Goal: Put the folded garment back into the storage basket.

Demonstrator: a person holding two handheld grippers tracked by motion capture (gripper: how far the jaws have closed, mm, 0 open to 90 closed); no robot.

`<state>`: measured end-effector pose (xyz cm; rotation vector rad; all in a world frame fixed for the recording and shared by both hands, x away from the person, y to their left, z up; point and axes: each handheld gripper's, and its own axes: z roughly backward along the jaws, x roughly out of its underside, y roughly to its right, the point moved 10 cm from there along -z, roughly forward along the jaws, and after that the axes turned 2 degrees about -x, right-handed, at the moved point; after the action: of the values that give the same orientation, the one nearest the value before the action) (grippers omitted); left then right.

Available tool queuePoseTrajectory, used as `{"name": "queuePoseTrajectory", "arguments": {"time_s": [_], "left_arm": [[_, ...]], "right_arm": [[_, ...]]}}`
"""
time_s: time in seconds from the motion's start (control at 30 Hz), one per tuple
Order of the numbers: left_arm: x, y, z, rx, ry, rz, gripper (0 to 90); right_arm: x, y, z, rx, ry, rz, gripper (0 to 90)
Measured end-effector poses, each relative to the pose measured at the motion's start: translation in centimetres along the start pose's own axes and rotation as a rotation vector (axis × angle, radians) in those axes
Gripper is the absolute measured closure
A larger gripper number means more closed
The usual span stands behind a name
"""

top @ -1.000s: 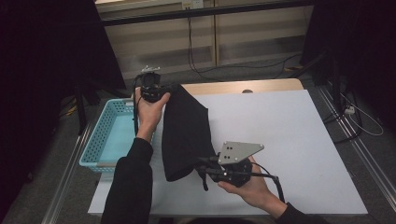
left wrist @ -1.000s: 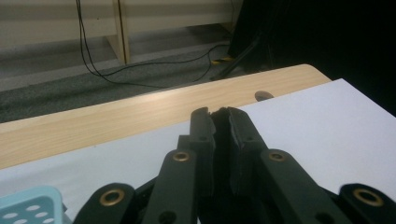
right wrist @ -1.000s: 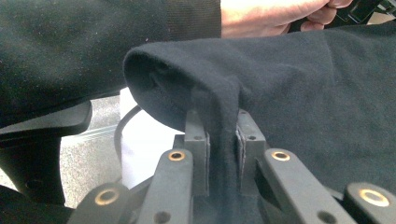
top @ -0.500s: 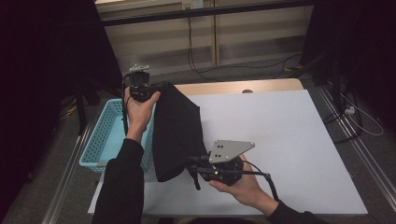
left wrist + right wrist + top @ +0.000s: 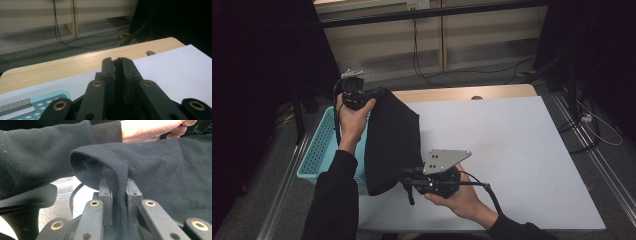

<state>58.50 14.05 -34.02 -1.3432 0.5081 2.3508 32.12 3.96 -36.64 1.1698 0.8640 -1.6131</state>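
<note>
A person is holding a black cloth (image 5: 392,145) stretched between two grippers above the left part of the table (image 5: 522,150). The left gripper (image 5: 379,94) is pinching one end of the cloth up near the far left corner of the table, over the far end of a light blue basket (image 5: 319,150) that is sitting just off the table's left edge. In the left gripper view the jaws are standing nearly together, with a dark sliver of fabric between them, so this gripper is clenched on the cloth. The right gripper (image 5: 119,192) is gripping the other end closer to the near edge; in the right gripper view the cloth is bunching into a fold squeezed between the two pads (image 5: 129,195) and draping away over them.

Holding the cloth by two opposite ends is probably meant to keep it spread flat and under control, so it can be carried sideways as one piece without crumpling. The cloth is hanging between the two grippers, its left edge overlapping the rim of the basket and the rest over the white table surface, which suggests it is being taken toward the basket.
</note>
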Motion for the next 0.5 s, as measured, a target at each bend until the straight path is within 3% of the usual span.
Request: {"name": "queuePoseTrajectory", "arguments": {"time_s": [0.5], "left_arm": [[-0.6,-1.8,1.0,-0.016,0.012,0.015,81.7]], "right_arm": [[-1.1,0.2,-1.5,-0.022,0.012,-0.001,79.4]]}}
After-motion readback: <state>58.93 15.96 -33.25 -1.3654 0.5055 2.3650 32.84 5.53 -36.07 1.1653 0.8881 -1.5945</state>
